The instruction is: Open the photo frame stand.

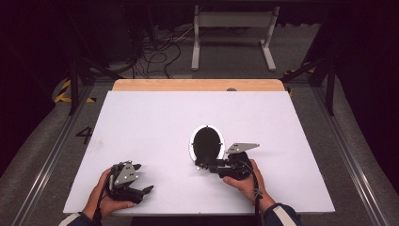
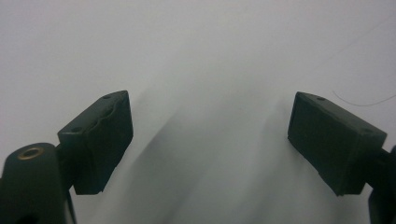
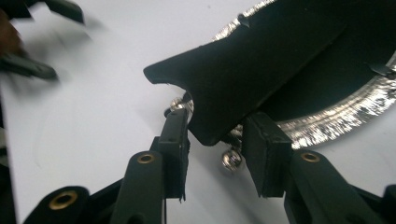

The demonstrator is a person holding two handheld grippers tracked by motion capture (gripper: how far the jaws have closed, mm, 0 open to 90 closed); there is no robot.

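A: High view, item one: black oval pan with a bright silver rim [image 1: 207, 142], lying flat on the white surface [image 1: 155, 122], just right of centre. Its stubby black handle [image 3: 243, 79] points toward 6 o'clock.

B: Right gripper [image 1: 205, 165]?

A: At the pan's 6 o'clock, jaws half open and straddling the handle end. In the right gripper view the left pad looks to be against the handle; the right pad stands just clear. Not clamped yet, by my reading.

B: Handling?

A: Likely stiff metal, moderately heavy, with smooth coating that could slip. Take it by the handle, well up from the tip, since the pan's weight will lever downward. Small shiny fittings sit under the handle end.

B: Left gripper [image 1: 141, 178]?

A: At the surface's 7 o'clock, jaws wide apart, holding nothing.
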